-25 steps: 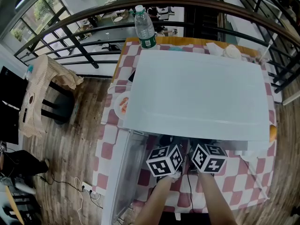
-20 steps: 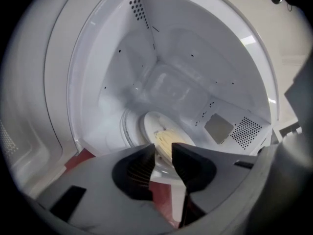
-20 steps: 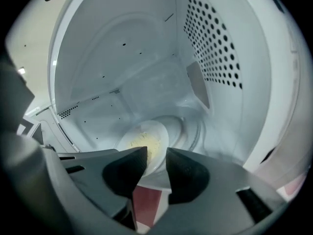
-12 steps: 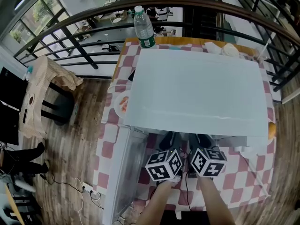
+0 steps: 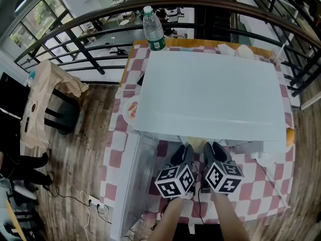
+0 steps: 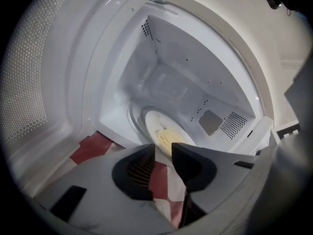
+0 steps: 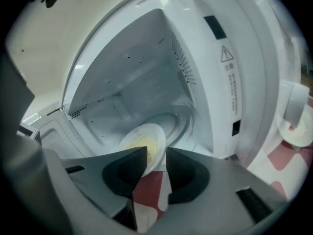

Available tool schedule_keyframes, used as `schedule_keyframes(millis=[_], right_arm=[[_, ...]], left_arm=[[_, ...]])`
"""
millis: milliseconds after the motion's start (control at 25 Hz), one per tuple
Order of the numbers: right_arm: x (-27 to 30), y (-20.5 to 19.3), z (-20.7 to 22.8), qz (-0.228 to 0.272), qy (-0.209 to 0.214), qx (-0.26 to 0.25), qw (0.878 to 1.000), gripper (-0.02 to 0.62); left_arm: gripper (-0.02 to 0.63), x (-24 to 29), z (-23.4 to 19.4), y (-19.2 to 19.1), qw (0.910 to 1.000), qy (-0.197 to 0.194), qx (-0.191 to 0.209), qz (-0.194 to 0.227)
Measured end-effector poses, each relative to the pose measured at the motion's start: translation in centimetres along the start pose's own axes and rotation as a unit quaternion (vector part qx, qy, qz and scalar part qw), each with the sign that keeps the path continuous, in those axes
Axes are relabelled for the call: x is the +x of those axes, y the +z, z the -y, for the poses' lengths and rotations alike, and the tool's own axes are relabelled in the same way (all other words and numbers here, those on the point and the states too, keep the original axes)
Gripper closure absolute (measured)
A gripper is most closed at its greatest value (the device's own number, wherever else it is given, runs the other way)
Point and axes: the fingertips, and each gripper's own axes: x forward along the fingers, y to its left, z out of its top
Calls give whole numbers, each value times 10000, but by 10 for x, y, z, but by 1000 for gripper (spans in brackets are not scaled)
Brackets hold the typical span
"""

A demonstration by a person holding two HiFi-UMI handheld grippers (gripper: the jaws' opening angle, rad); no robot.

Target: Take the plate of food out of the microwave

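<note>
The white microwave point(image 5: 210, 94) stands on the checked table with its door point(image 5: 138, 185) swung open to the left. A white plate of pale yellow food point(image 6: 164, 131) sits at the front of the oven cavity, its near rim between the jaws of both grippers. My left gripper point(image 6: 164, 151) is shut on that rim from the left. My right gripper point(image 7: 156, 153) is shut on the plate point(image 7: 146, 138) from the right. In the head view the left gripper point(image 5: 183, 152) and the right gripper point(image 5: 216, 150) stick out side by side from under the microwave's front edge; the plate is hidden there.
A water bottle point(image 5: 154, 29) stands behind the microwave at the table's far left. A small plate with red food point(image 5: 130, 112) lies left of the microwave. A small white dish point(image 7: 298, 131) sits to its right. Railings and a drop lie beyond the table.
Both grippers have drawn back toward me, so more of their jaws shows outside the microwave's front edge. Their jaw gaps look unchanged.
</note>
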Motion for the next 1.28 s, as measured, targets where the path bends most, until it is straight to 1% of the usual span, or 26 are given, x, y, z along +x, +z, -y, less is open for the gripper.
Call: schedule_keyframes(millis=[80, 120, 160, 240, 320, 400, 480, 520, 720, 840, 960, 1040, 1120, 1280], right_arm=[[-2, 2, 6, 112, -59, 309, 9994, 483], [-3, 3, 8, 152, -57, 455, 9988, 470], [-3, 4, 9, 168, -46, 568, 9982, 426], [-2, 4, 11, 158, -28, 687, 9975, 425], [0, 3, 11, 102, -6, 725, 9973, 425], [2, -2, 9, 13, 61, 810, 9967, 430], [4, -8, 5, -85, 166, 972, 9951, 477], [5, -11, 3, -121, 201, 1044, 9943, 477], [9, -15, -1, -239, 283, 1354, 9901, 477], [12, -17, -7, -340, 419, 1485, 9874, 479], [13, -18, -14, -377, 571, 1464, 9869, 490], [13, -17, -14, -387, 546, 1372, 9883, 518], [12, -17, -12, -421, 481, 1357, 9887, 523], [5, -15, -3, -458, 432, 1495, 9868, 532]], left_arm=[[492, -3, -2, 1, 10000, 44, 1, 32], [499, -4, -4, 3, 9999, 76, -30, 76], [499, -6, -7, 5, 9998, 118, -76, 139], [481, -9, -13, 11, 9992, 227, -209, 269], [480, -8, -20, 14, 9982, 318, -397, 312], [480, -5, -25, 14, 9973, 356, -573, 289], [465, -2, -28, 16, 9967, 348, -681, 260], [465, 0, -29, 17, 9966, 342, -705, 250], [465, 5, -29, 23, 9969, 319, -680, 215], [465, 7, -28, 23, 9973, 275, -658, 191], [465, 8, -26, 19, 9978, 242, -609, 113], [464, 7, -25, 15, 9980, 223, -582, 84], [462, 6, -24, 13, 9979, 199, -618, 82], [462, 5, -24, 12, 9976, 172, -669, 96]])
